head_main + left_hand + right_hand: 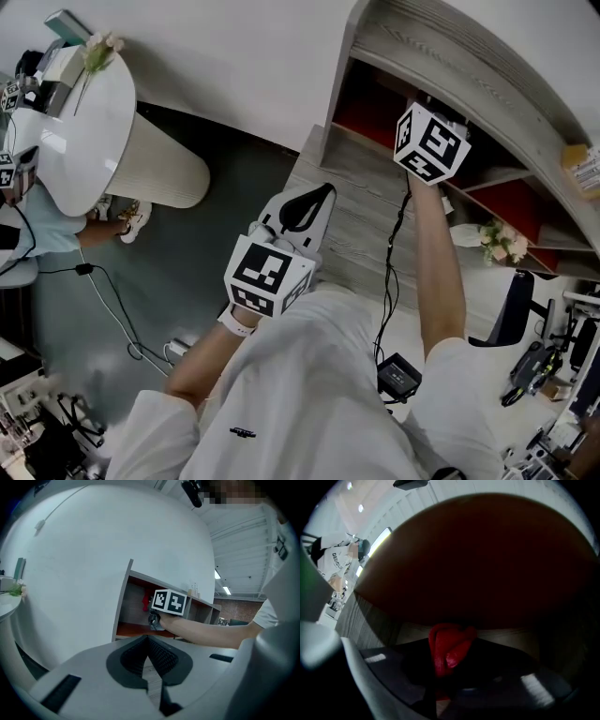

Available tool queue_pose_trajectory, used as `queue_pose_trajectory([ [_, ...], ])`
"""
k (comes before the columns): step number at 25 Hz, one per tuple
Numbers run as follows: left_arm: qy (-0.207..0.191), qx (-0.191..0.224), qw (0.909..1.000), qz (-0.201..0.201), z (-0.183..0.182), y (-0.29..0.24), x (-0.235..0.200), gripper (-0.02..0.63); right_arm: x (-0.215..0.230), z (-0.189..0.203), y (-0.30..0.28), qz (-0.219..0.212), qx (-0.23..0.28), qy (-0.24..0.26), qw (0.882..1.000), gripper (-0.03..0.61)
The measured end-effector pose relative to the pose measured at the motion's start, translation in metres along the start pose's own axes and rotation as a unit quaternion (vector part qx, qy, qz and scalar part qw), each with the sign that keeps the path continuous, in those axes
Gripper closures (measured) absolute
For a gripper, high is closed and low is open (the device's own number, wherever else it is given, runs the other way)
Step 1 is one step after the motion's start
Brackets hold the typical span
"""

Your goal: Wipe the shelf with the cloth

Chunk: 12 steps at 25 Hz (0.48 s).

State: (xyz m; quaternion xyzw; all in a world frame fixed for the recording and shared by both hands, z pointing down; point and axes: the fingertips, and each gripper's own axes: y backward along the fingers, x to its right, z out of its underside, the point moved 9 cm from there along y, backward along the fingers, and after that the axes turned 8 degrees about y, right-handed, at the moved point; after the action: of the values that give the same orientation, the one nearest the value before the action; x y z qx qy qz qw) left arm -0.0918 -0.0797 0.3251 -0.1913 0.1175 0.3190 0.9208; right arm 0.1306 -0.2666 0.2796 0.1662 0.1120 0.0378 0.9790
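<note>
Right gripper (449,677) is deep inside the dark shelf (366,187). Its jaws are pinched tight on the red cloth (449,651). The cloth sticks out in a soft, folded lump in front of the jaws, close to the shelf floor.

Left gripper (151,667) waits outside, lower down. Its jaws are together, with nothing in them.

I think the cloth is light and floppy. It will bend and bunch up when it is pushed along the wood. A firm pinch on the thick, bunched part is best, so that it does not slip out.
</note>
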Motion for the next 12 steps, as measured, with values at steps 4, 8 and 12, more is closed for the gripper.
queue_pose_trajectory([
  [4, -0.001, -0.001, 1.0, 0.002, 0.0, 0.001, 0.001, 0.614, 0.037, 0.007, 0.014, 0.069, -0.012, -0.003, 0.998, 0.528],
  [8, -0.002, -0.002, 1.0, 0.008, 0.001, 0.002, 0.004, 0.614, 0.064, 0.015, 0.025, 0.152, -0.03, -0.015, 0.988, 0.528],
  [12, -0.003, -0.004, 0.9999, 0.014, 0.001, 0.0, 0.006, 0.614, 0.074, 0.023, 0.03, 0.204, -0.053, -0.008, 0.977, 0.529],
])
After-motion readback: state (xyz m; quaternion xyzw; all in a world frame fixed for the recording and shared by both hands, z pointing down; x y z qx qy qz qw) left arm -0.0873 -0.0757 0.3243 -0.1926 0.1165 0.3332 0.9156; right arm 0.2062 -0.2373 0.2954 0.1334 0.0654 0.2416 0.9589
